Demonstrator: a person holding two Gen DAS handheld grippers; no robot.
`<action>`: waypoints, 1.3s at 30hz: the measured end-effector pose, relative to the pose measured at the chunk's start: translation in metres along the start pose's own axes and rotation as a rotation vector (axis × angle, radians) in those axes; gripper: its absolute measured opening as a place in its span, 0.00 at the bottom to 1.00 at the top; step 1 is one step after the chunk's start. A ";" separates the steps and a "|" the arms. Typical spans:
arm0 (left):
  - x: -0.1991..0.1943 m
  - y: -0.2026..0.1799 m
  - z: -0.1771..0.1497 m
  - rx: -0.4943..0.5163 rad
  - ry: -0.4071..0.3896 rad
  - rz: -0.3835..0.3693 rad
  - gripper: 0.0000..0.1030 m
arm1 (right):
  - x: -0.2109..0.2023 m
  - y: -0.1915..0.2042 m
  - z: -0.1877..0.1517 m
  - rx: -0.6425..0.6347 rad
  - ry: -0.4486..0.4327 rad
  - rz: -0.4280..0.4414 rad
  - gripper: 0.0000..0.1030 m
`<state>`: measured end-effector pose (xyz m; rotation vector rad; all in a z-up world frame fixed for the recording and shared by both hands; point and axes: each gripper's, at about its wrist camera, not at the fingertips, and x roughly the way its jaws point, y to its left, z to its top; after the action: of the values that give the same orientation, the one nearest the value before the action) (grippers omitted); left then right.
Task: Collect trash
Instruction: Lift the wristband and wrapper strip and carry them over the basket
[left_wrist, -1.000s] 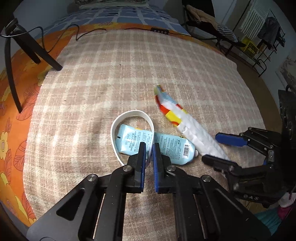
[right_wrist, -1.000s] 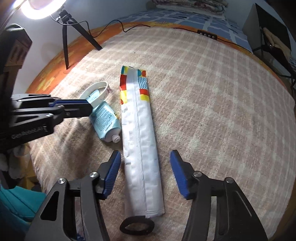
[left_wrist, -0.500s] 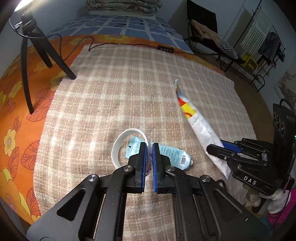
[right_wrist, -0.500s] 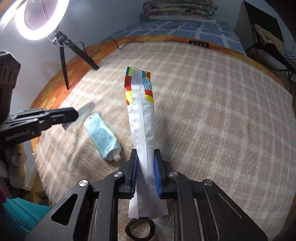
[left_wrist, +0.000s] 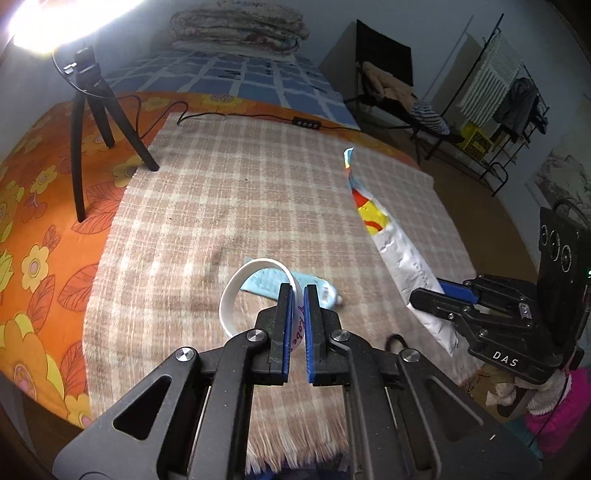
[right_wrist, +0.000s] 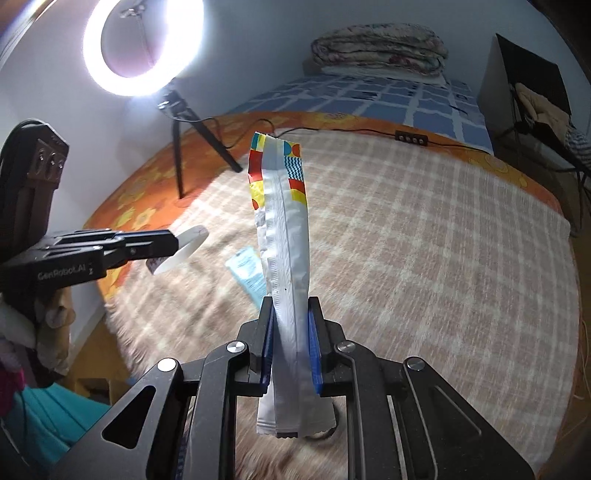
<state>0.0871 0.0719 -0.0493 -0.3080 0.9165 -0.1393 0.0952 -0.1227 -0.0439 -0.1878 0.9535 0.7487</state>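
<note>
My left gripper (left_wrist: 297, 286) is shut on a white paper loop (left_wrist: 231, 295), which hangs above the checked blanket (left_wrist: 240, 192). A light blue tube (left_wrist: 266, 282) lies on the blanket under the loop. My right gripper (right_wrist: 290, 301) is shut on a long white wrapper (right_wrist: 284, 229) with a colourful far end, held off the bed and sticking forward. In the right wrist view the left gripper (right_wrist: 173, 242) shows at the left with the loop (right_wrist: 188, 243), and the tube (right_wrist: 245, 273) is partly hidden behind the wrapper. The left wrist view shows the right gripper (left_wrist: 428, 291) gripping the wrapper (left_wrist: 402, 258).
A lit ring light (right_wrist: 144, 44) on a black tripod (left_wrist: 92, 122) stands at the bed's left side. Its cable with a controller (left_wrist: 304, 122) crosses the far edge of the blanket. Folded blankets (left_wrist: 240, 26) lie at the head. A chair and a clothes rack (left_wrist: 491, 74) stand right.
The right jaws shut on the wrapper and raised it off the blanket. The left gripper rose with the loop, leaving the tube lying on the bed.
</note>
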 end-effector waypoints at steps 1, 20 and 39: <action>-0.006 -0.003 -0.004 0.006 -0.004 -0.005 0.04 | -0.004 0.002 -0.003 -0.007 -0.001 0.002 0.14; -0.056 -0.048 -0.116 0.074 0.082 -0.113 0.04 | -0.067 0.057 -0.102 -0.132 0.042 0.017 0.14; -0.037 -0.054 -0.197 0.099 0.261 -0.136 0.04 | -0.062 0.082 -0.192 -0.151 0.164 0.036 0.14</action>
<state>-0.0920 -0.0103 -0.1161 -0.2634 1.1436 -0.3555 -0.1088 -0.1805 -0.0926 -0.3694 1.0587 0.8485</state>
